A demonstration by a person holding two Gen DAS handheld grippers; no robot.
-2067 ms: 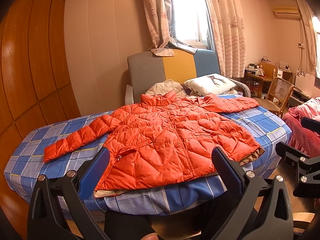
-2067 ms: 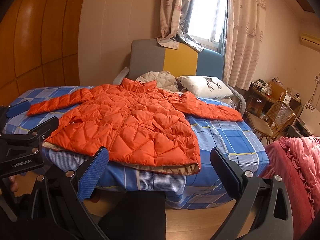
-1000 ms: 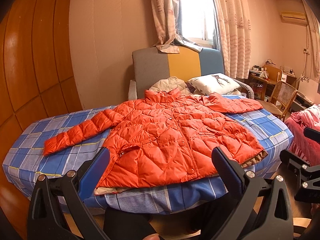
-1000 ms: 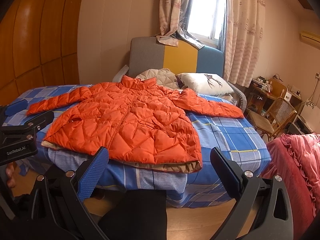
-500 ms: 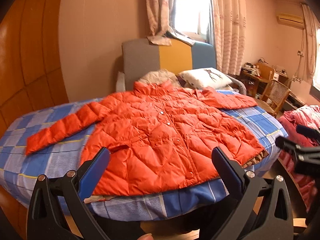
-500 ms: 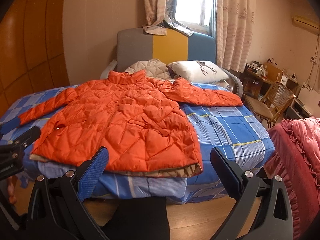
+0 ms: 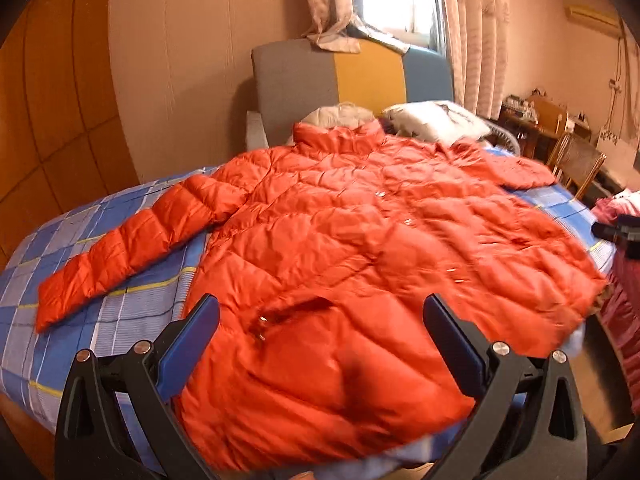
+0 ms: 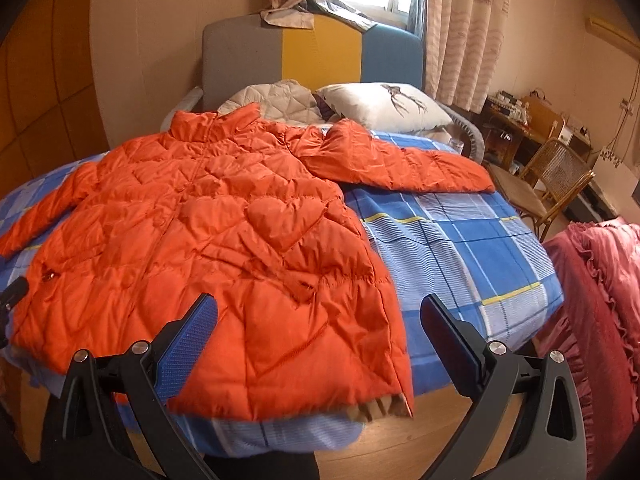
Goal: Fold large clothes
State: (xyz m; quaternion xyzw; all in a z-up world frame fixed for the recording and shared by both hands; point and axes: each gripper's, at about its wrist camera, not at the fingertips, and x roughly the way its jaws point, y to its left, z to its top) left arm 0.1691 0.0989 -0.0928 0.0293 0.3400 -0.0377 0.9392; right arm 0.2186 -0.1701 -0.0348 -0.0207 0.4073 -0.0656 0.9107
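Observation:
An orange quilted puffer jacket [image 7: 360,248] [image 8: 208,236] lies flat and front-up on a bed with a blue plaid sheet [image 7: 80,280] [image 8: 472,248]. Both sleeves are spread out to the sides. Its hem hangs slightly over the bed's near edge. My left gripper [image 7: 320,320] is open and hovers over the lower left part of the jacket, near a pocket. My right gripper [image 8: 316,320] is open above the jacket's lower right corner. Neither holds anything. The tip of the right gripper shows at the right edge of the left wrist view.
A grey, yellow and blue headboard [image 8: 320,56] stands behind the bed, with a white pillow [image 8: 384,104] and a beige quilted item [image 8: 272,100]. A wicker chair [image 8: 552,184] and a desk stand at the right. Pink ruffled bedding [image 8: 600,292] lies close on the right. A wood-panel wall runs along the left.
Both grippers have moved forward and lower toward the bed, so the jacket now fills more of each view. Both stay open.

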